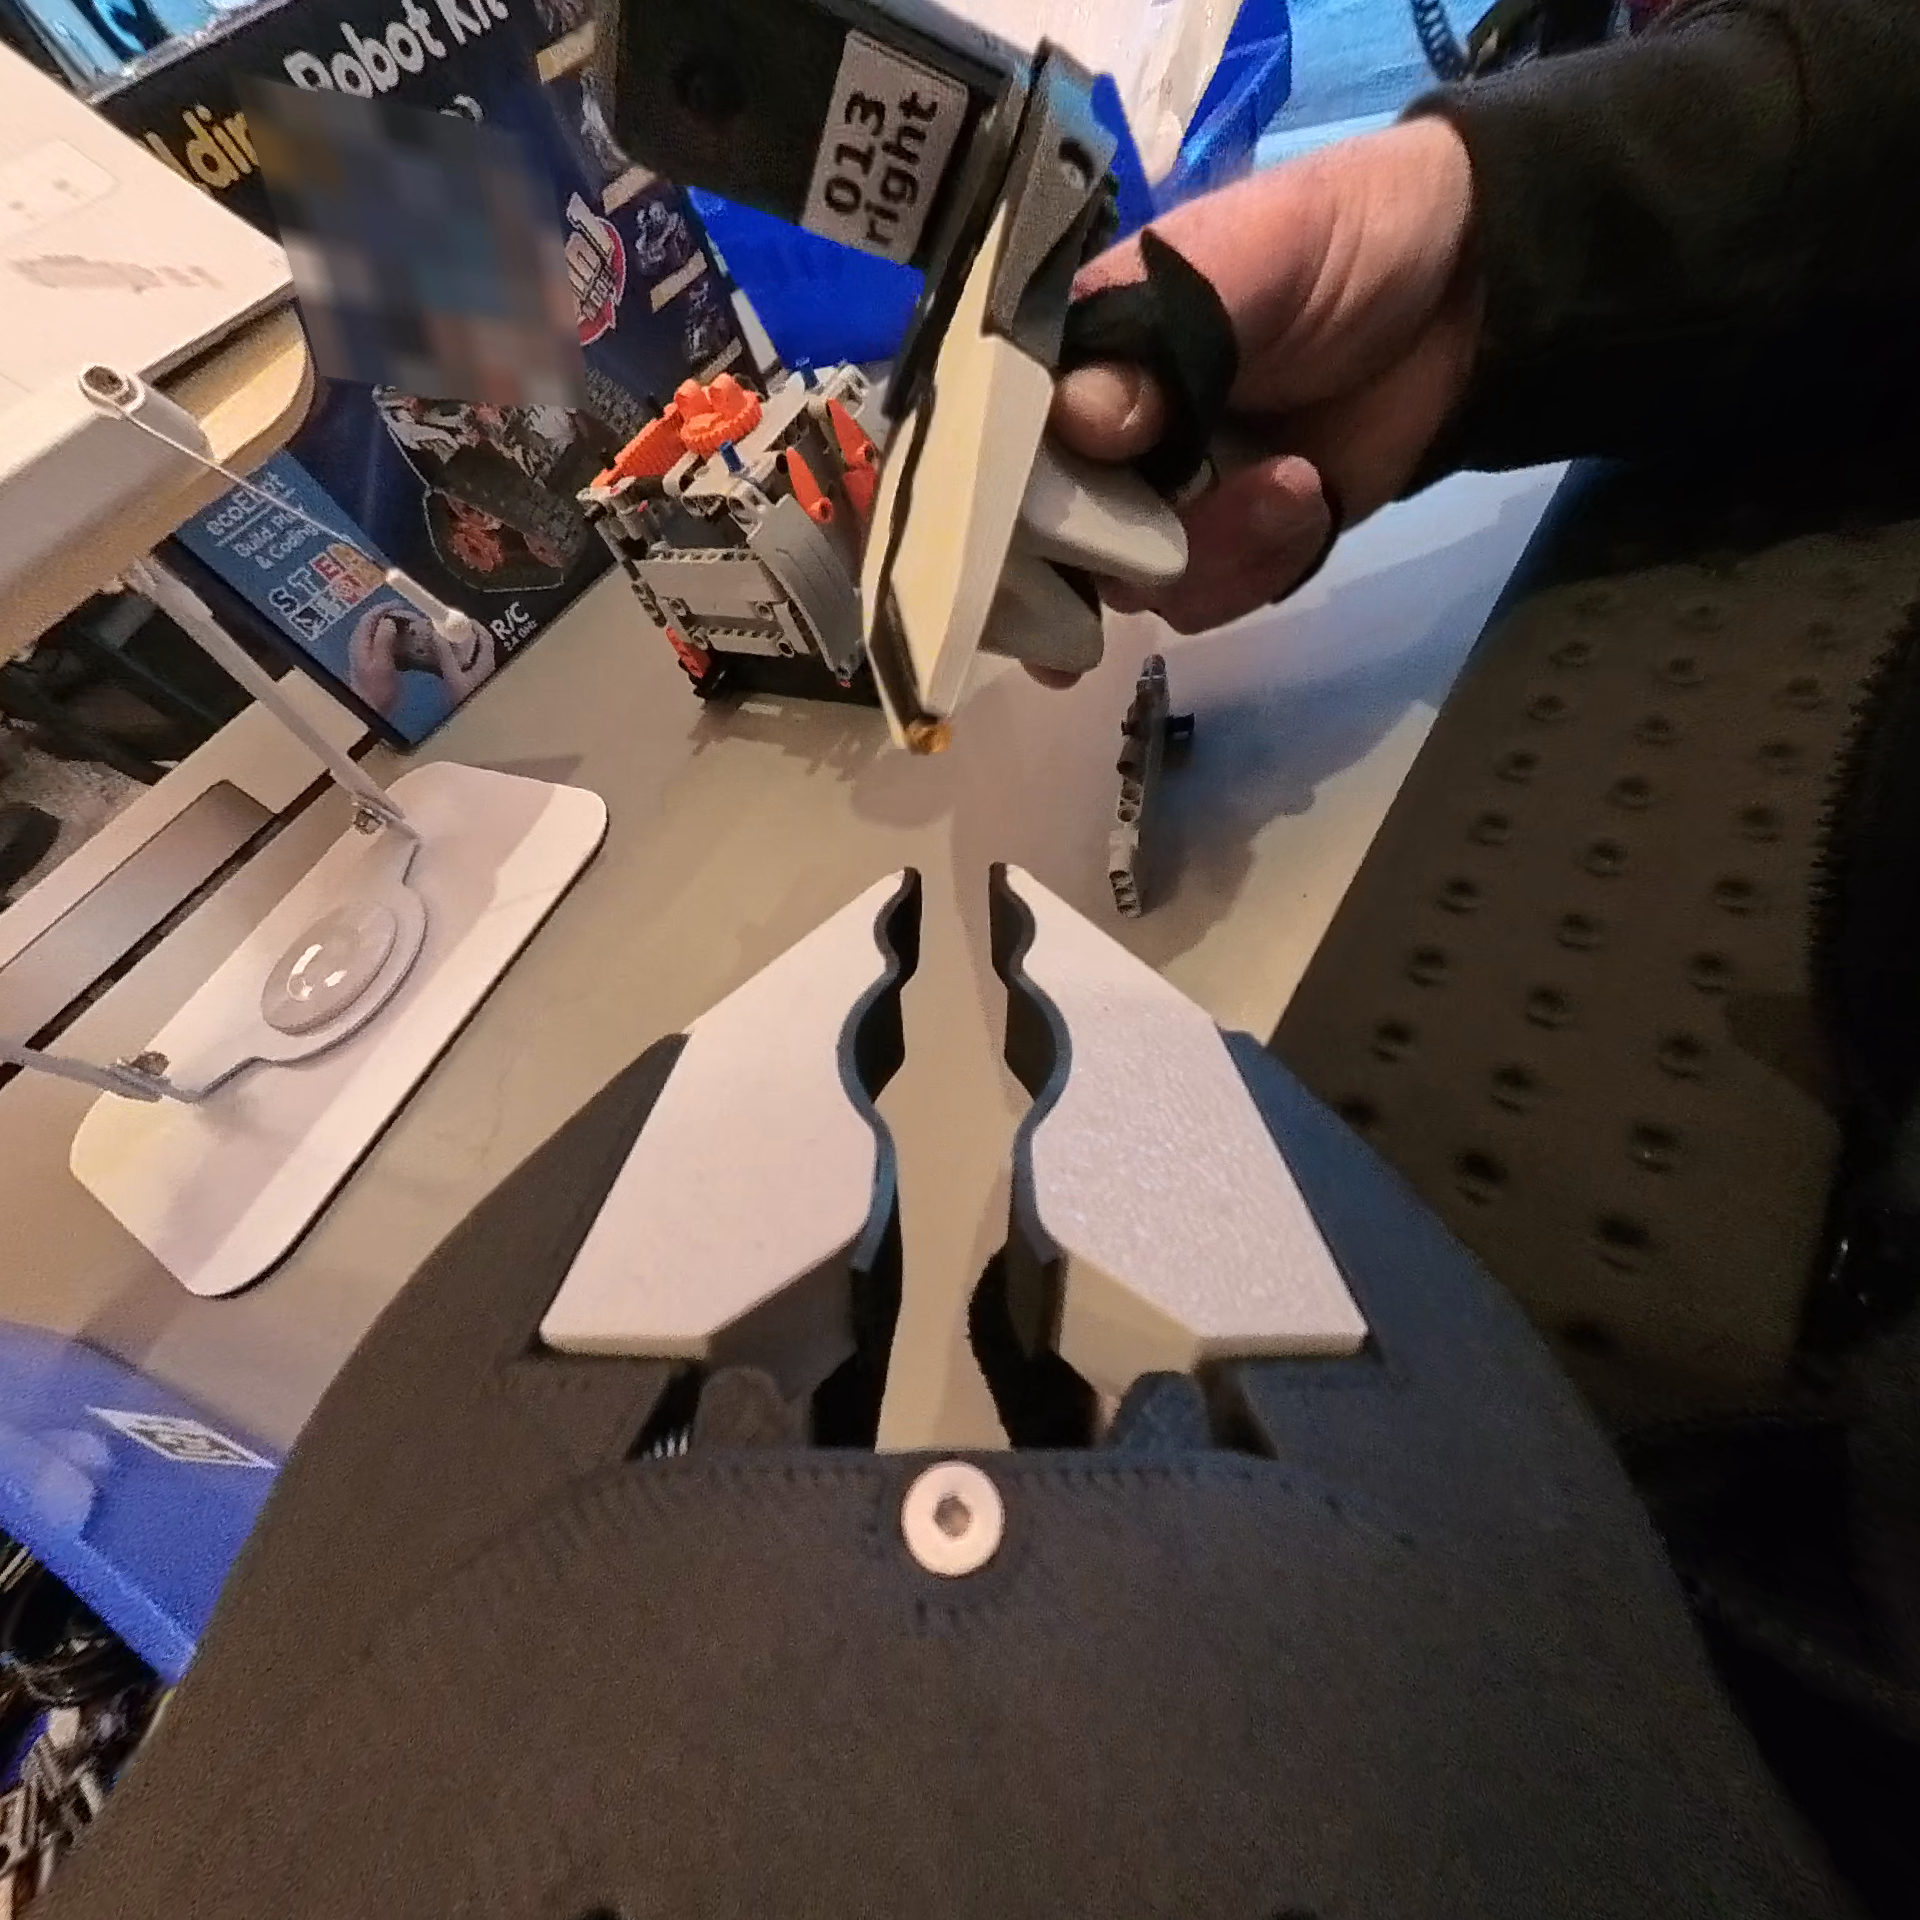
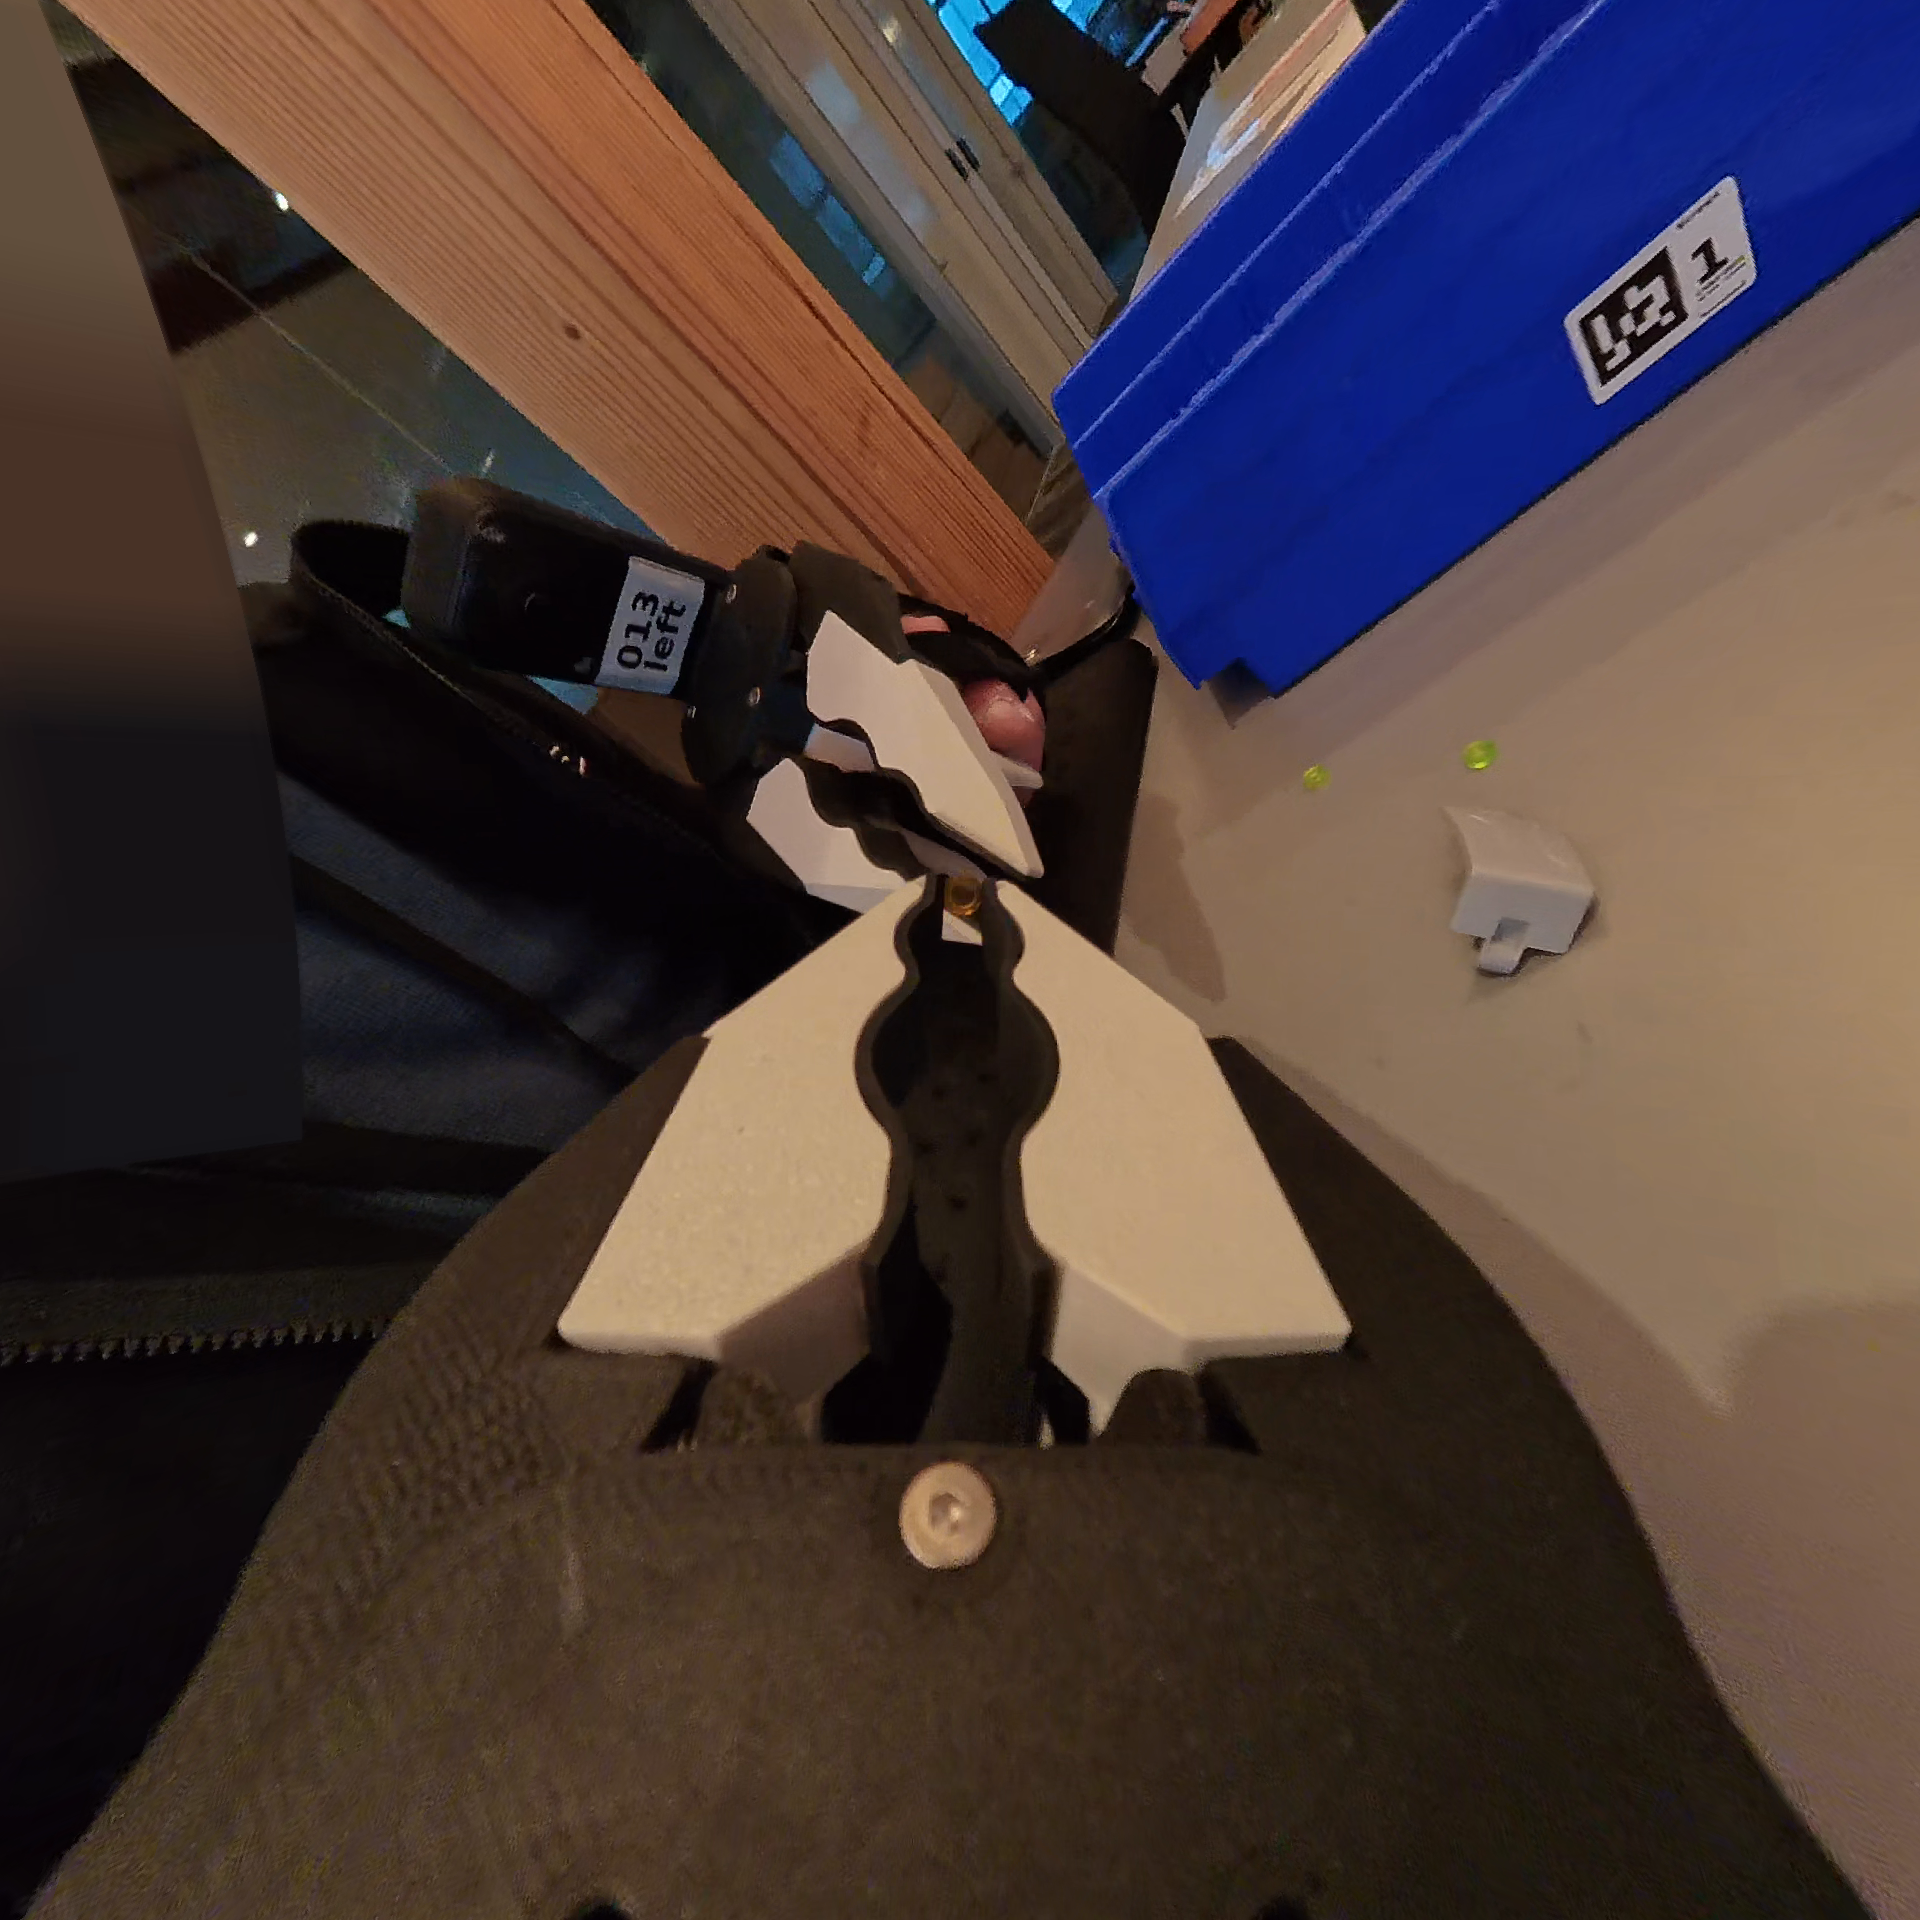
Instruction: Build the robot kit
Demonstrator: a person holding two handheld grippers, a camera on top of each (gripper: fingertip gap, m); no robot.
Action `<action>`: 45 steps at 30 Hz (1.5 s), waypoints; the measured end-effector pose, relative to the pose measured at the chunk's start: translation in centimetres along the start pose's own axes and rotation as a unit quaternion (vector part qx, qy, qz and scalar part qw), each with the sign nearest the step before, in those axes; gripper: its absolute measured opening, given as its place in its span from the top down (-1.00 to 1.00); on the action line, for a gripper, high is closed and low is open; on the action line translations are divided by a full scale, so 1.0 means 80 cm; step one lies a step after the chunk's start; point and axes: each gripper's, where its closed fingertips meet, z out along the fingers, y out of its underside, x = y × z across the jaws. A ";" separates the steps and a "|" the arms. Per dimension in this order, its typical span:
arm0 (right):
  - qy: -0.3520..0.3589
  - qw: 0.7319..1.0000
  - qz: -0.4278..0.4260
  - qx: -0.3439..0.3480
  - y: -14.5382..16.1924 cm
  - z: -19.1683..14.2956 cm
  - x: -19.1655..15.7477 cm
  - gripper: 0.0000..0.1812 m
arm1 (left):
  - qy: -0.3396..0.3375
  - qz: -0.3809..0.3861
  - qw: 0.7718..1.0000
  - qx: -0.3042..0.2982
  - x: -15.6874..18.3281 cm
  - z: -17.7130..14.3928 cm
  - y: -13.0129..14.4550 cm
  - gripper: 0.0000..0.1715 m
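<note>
While the right gripper (image 1: 920, 727) is hanging tilted above the grey table (image 1: 727, 831), its two white fingers are pressed nearly together and are pinching a small amber peg (image 1: 928, 738) at the very tips. In the right wrist view the same peg (image 2: 964, 894) is sitting between the fingertips of the right gripper (image 2: 961, 904), so this tool is closed on it. A hand (image 1: 1299, 395) in a dark sleeve is squeezing the handle of that gripper. The left gripper (image 1: 954, 883) is pointing at the peg from below and its fingers are standing a little apart, with only the bare table showing in the gap; it is holding nothing. The peg is floating just beyond the tips of the left gripper, not touching them. In the right wrist view the left gripper (image 2: 997, 847) is appearing just behind the peg. Farther from the peg, a grey and orange brick model (image 1: 727, 540) is standing on the table, and a thin grey beam (image 1: 1138, 790) is lying to the right of the peg. To the left of the peg a white flat stand (image 1: 343, 1018) with a clear lens is resting. In the right wrist view a blue bin (image 2: 1455, 343) and a small white curved part (image 2: 1517, 883) are lying well apart from the peg.
</note>
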 end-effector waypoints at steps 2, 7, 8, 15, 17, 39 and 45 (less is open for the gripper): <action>-0.006 1.000 0.010 0.011 -0.003 -0.001 0.000 0.95 | -0.003 0.001 1.000 0.003 0.000 0.004 -0.005 0.87; -0.043 0.997 0.039 0.056 -0.017 -0.006 -0.004 0.95 | -0.020 -0.001 1.000 0.020 -0.005 0.014 -0.025 0.85; -0.049 0.996 0.042 0.060 -0.018 -0.007 -0.005 0.95 | -0.027 -0.005 0.999 0.025 -0.008 0.016 -0.029 0.84; -0.086 0.991 0.057 0.086 -0.025 -0.013 -0.012 0.95 | -0.072 0.007 0.996 0.048 -0.025 0.016 -0.053 0.88; -0.086 0.991 0.057 0.089 -0.026 -0.015 -0.012 0.95 | -0.073 0.018 0.996 0.047 -0.024 0.016 -0.054 0.91; -0.024 0.998 0.024 0.062 -0.018 -0.024 -0.002 0.99 | -0.028 0.111 0.993 -0.008 -0.019 0.028 -0.045 0.95; 0.008 0.999 0.011 0.042 -0.012 -0.027 0.005 1.00 | -0.008 0.117 0.993 -0.024 -0.011 0.034 -0.037 1.00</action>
